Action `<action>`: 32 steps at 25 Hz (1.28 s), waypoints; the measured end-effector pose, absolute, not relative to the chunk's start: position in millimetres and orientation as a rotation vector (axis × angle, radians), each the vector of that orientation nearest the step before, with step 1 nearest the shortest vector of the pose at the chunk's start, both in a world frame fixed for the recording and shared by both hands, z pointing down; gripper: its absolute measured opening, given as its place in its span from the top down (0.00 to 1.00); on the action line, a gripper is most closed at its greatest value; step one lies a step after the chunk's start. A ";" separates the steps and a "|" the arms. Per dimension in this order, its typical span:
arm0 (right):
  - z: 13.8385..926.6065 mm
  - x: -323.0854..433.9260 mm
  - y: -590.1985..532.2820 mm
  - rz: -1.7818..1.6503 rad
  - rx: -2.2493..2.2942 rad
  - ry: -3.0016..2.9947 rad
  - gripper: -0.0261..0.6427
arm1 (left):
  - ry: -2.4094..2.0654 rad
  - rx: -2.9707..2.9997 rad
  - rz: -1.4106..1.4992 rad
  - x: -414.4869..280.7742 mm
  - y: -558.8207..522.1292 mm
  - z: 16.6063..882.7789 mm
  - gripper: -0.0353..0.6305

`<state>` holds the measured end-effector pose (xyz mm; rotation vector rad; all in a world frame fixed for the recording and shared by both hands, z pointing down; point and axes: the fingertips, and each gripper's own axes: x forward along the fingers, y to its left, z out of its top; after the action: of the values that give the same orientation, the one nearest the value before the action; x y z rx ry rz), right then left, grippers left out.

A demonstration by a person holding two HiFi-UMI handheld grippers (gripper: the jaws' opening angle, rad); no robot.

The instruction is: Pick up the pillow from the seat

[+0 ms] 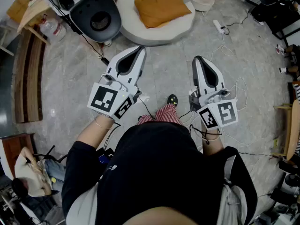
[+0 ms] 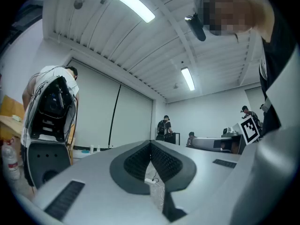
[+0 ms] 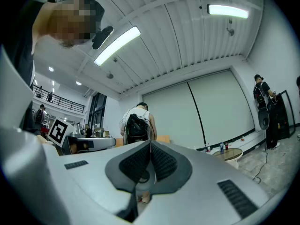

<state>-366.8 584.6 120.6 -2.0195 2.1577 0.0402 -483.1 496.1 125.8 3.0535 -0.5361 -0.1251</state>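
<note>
An orange pillow lies on a round white seat at the top of the head view. My left gripper points up toward the seat's near edge, a short way below it, jaws shut with nothing between them. My right gripper is held level with it to the right, over the grey floor, also shut and empty. In the left gripper view and the right gripper view the jaws meet at the tips; neither view shows the pillow or the seat.
A black machine with a round opening stands left of the seat. A power strip and cables lie on the floor to the right. A wooden bench runs along the left. Several people stand across the room.
</note>
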 end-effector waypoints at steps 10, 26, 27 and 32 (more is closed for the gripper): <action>116.9 -326.4 577.8 0.011 -1.994 2.140 0.93 | -0.551 3.033 -0.112 -455.1 489.3 126.2 0.93; 97.2 -227.7 524.0 0.035 -1.842 2.128 0.93 | -0.625 3.047 -0.084 -366.5 437.1 126.9 0.93; 97.6 -220.1 520.0 0.036 -1.840 2.134 0.93 | -0.627 3.044 -0.082 -358.8 434.0 127.7 0.93; 104.4 -172.5 502.7 0.008 -1.832 2.145 0.93 | -0.643 3.046 -0.048 -314.8 418.4 131.9 0.93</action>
<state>-172.5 502.7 104.4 -1.8324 2.1446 0.0080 -314.8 418.4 131.9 3.0457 -0.6427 -0.0476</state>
